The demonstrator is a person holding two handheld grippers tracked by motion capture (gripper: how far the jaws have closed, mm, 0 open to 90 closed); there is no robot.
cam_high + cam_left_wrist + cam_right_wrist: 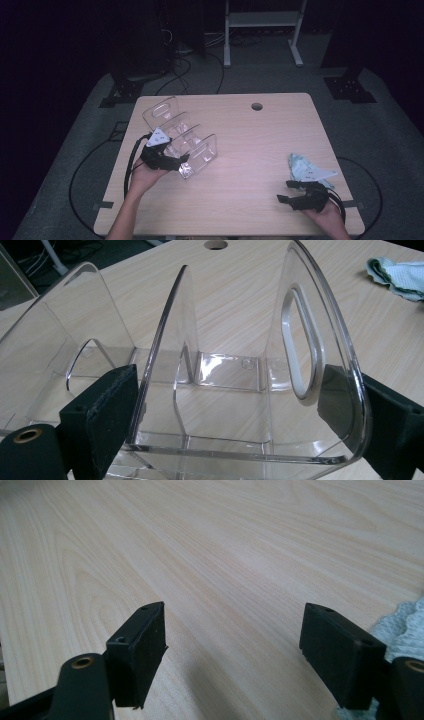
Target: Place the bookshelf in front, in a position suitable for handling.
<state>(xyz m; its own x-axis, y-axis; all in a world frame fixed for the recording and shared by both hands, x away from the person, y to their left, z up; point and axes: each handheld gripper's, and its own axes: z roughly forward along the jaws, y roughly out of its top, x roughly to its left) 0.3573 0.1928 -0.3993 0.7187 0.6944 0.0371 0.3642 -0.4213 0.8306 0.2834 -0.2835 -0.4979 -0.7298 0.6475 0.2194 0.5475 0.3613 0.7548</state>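
Note:
A clear acrylic rack [180, 135] with several upright dividers stands on the left part of the wooden table [250, 145]. My left gripper [182, 165] is at its near end. In the left gripper view the rack [225, 370] sits between the wide-spread jaws of that gripper [227, 405], one pad on each side of two dividers. The frames do not show whether the pads press on it. My right gripper [285, 191] hovers open over bare wood near the front right; nothing lies between its jaws [232, 630].
A crumpled pale green cloth [305, 167] lies just behind the right gripper, and shows in both gripper views [395, 272] [405, 625]. A cable hole [257, 106] is near the table's far edge. Cables and stands sit on the floor beyond.

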